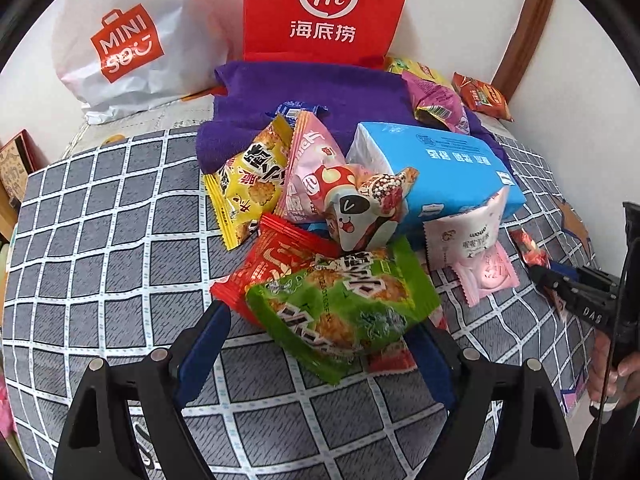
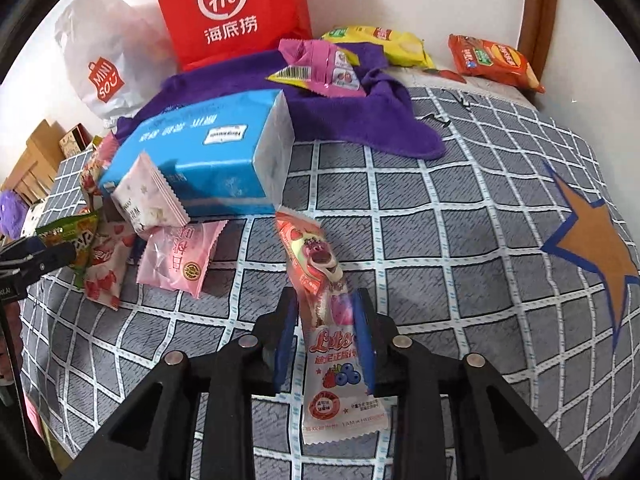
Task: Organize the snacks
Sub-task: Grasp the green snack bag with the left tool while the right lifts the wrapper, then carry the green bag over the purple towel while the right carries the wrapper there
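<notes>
In the left wrist view a green rice-cracker packet (image 1: 344, 308) lies on top of a heap of snacks, between the spread fingers of my left gripper (image 1: 320, 320), which stands open; its pads do not press on the packet. Under it is a red packet (image 1: 276, 256), and behind are a yellow packet (image 1: 248, 184), a pink one (image 1: 308, 160) and a mushroom-print one (image 1: 360, 208). My right gripper (image 2: 325, 294) is shut on a long pink bear-print candy packet (image 2: 320, 264), low over the checked bedcover (image 2: 440, 208) with its far end towards the cover.
A blue tissue pack (image 2: 208, 152) lies on a purple towel (image 2: 360, 120). Behind stand a red paper bag (image 1: 324, 8) and a white shopping bag (image 1: 128, 40). More packets, orange (image 2: 496, 60), yellow (image 2: 380, 40) and magenta (image 2: 320, 68), lie by the wall. Two pink-white packets (image 2: 176, 256) rest beside the tissues.
</notes>
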Demonstrator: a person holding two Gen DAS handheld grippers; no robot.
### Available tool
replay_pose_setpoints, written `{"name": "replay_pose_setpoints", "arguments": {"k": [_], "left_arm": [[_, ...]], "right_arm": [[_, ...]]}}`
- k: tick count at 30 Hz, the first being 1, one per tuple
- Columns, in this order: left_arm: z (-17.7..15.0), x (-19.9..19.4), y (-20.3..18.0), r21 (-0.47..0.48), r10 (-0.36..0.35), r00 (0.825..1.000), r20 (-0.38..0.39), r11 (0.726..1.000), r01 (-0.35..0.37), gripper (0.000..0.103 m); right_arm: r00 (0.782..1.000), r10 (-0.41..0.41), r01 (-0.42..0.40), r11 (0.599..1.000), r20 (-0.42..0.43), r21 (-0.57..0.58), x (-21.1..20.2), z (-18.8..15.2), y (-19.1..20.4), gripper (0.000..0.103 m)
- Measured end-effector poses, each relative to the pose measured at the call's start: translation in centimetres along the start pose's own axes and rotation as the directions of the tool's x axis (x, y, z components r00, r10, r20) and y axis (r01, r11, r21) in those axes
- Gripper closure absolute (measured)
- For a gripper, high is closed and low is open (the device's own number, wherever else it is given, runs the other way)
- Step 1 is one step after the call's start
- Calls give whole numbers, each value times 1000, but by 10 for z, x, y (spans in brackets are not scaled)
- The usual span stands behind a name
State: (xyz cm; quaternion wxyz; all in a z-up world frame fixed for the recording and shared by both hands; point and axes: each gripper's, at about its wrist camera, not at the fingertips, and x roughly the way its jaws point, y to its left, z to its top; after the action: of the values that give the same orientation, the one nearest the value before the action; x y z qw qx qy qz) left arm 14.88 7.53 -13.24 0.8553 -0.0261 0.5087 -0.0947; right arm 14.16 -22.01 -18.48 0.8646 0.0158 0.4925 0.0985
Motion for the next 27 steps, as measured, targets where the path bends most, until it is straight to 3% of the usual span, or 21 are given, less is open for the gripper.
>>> {"name": "replay_pose_setpoints", "arguments": {"k": [2,4,7,19,27], "left_arm": [[1,3,-1,-3,-12,1000,-5,1000,12,20],[0,3,0,-3,-24,1000,-10,1000,24,40],[0,1,1,-8,-44,999,-9,999,44,48],[-4,-38,0,-20,-55,997,49,998,56,50],[19,-69,-11,-11,-83,990,111,996,85,50]], "right_arm": [[1000,-12,12,1000,-1,-4,5,-1,2,73],[1000,-15,15,1000,11,-10,5,-2,3,76],[1000,4,-4,1000,18,-5,1,1,3,80],[995,36,-35,999,96,-14,-44,11,12,80],[988,48,-48,999,148,-3,-78,30,21,80]]}}
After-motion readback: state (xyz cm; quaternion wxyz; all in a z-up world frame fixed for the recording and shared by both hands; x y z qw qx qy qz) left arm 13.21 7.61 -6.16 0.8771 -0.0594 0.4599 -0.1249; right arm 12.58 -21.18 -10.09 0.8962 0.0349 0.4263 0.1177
